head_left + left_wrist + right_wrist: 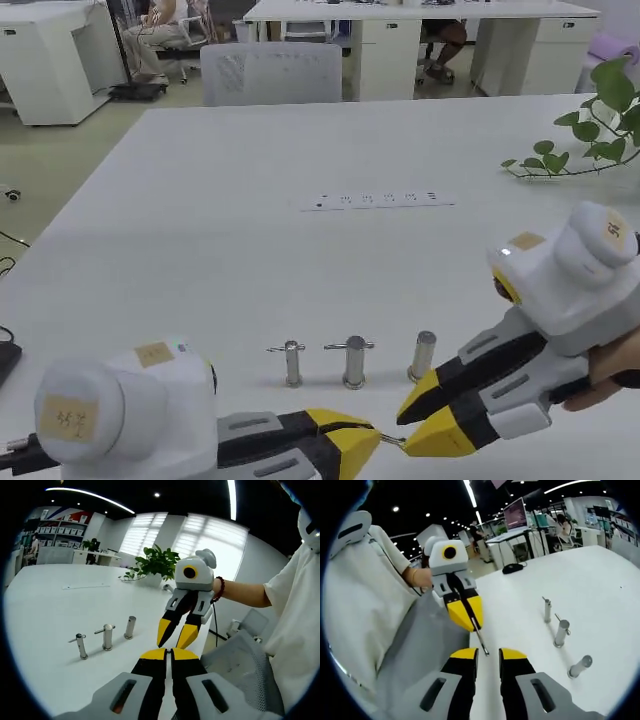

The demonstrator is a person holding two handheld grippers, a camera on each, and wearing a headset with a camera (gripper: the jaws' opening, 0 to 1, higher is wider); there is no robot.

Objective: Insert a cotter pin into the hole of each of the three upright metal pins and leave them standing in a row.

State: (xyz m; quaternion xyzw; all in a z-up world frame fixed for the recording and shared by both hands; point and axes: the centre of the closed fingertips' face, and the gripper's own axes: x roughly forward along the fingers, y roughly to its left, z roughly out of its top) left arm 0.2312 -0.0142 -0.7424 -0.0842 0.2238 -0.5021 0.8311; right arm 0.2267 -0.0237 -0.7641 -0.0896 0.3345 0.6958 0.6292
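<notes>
Three upright metal pins stand in a row near the table's front. The left pin (293, 362) and the middle pin (354, 360) each carry a cotter pin through the top. The right pin (424, 355) has a bare top. My left gripper (372, 437) is shut on a thin cotter pin (389, 438), which sticks out from its tips toward my right gripper (403, 430). The right gripper (488, 653) is open, and the tip of the cotter pin (480, 637) reaches the gap between its jaws. In the left gripper view the left gripper (168, 653) faces the right gripper (175, 639).
A white power strip (380, 200) lies mid-table, and a leafy plant (590, 130) trails in at the far right. A grey mesh chair (270, 72) stands behind the table. The table's front edge runs just below both grippers.
</notes>
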